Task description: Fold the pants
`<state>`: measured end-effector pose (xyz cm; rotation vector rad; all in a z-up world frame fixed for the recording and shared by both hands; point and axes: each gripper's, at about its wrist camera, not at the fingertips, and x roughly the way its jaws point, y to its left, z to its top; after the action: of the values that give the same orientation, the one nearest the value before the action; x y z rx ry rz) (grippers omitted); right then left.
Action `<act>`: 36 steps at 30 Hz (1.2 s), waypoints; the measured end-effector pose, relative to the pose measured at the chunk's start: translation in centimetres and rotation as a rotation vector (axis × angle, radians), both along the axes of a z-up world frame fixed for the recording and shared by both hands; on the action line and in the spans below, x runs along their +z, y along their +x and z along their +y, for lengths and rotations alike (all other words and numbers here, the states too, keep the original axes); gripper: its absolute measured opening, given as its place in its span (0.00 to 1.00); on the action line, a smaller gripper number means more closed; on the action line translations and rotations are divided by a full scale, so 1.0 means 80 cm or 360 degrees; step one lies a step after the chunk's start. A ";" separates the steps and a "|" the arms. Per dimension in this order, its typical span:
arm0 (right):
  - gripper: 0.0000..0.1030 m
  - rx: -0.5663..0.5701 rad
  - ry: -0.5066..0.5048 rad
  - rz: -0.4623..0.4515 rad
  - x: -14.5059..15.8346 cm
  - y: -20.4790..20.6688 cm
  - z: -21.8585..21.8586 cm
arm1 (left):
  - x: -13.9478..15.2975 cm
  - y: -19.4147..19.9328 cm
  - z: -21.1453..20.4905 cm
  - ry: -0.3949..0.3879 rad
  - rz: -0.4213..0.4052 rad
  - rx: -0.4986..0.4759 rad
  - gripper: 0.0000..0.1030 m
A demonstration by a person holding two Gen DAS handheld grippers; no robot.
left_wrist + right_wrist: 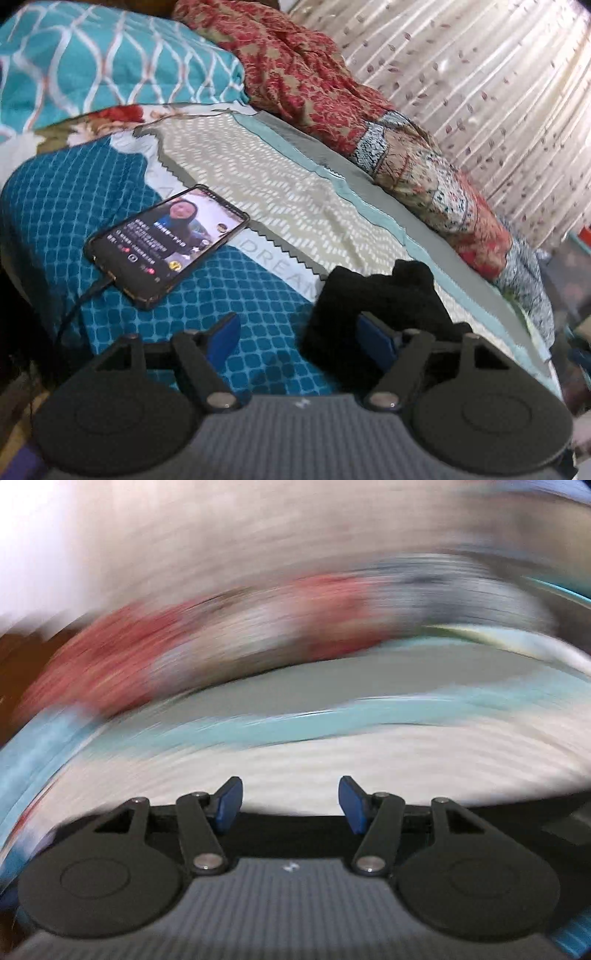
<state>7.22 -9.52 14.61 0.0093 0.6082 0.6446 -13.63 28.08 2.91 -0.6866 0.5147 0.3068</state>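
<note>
In the left wrist view the black pants (380, 295) lie in a small bundle on the bed, at the right of the teal checked blanket (66, 206). My left gripper (299, 338) stands open just in front of it. Its right blue pad (373, 336) overlaps the bundle's near left edge, and the pads do not press on anything. The right wrist view is heavily blurred. My right gripper (291, 805) is open there with nothing between its pads. A black band of cloth (295, 834) shows beneath its fingers, over the pale bedsheet (332, 760).
A lit phone (166, 243) with a cable lies on the teal blanket to the left. A teal patterned pillow (110, 62) and a heap of red patterned cloth (295, 74) line the far side of the bed. A pale curtain (480, 92) hangs behind.
</note>
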 end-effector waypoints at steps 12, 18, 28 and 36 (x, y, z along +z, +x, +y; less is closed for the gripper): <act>0.15 0.1095 -0.0706 0.0002 -0.091 -0.023 0.319 | -0.010 -0.034 0.037 -0.0039 -0.0044 0.0067 0.69; 0.13 0.0520 0.0017 0.0320 -0.019 0.097 0.278 | -0.011 0.030 0.022 -0.0178 -0.0094 -0.0189 0.99; 0.13 0.0494 0.0170 0.0059 0.046 0.122 0.260 | -0.029 0.136 0.000 -0.0262 0.0056 -0.0289 0.21; 0.13 0.1010 -0.0026 0.0170 -0.069 -0.002 0.269 | -0.015 0.057 0.022 -0.0246 -0.0059 -0.0169 0.20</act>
<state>7.08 11.98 9.06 -0.1716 0.7238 1.2592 -9.05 29.85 1.72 -0.8104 0.5415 0.1552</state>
